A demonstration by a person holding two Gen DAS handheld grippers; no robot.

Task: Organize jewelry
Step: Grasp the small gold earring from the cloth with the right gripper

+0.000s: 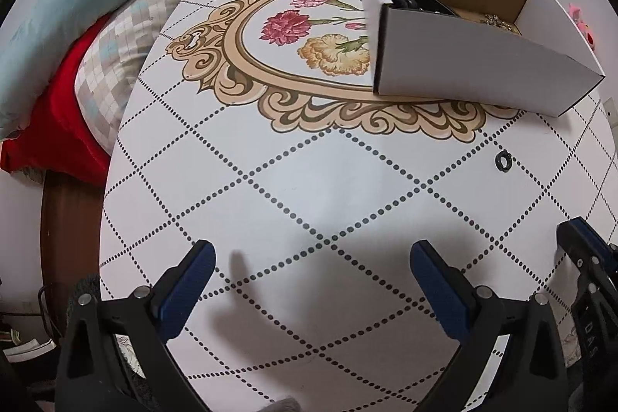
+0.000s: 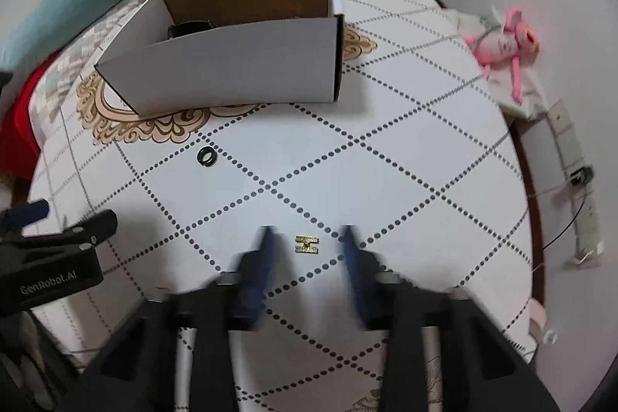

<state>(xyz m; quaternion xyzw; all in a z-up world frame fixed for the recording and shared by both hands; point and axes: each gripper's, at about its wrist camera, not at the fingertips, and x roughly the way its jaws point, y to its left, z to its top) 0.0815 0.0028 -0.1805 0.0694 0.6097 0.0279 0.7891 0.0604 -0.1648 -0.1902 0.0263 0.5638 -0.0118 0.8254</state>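
Only readable text I see is "GenRobot.AI" in pale letters on the black body of my left gripper [image 2: 58,219], right-wrist view.

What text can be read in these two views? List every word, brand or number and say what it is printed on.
"GenRobot.AI": white lettering on the black body of the left claw, seen in the right wrist view.
Partial pale letters on the black body of the right claw, at the edge of the left wrist view: too cut off and dim to read.
The white box, the table and the pink plush toy show no text.
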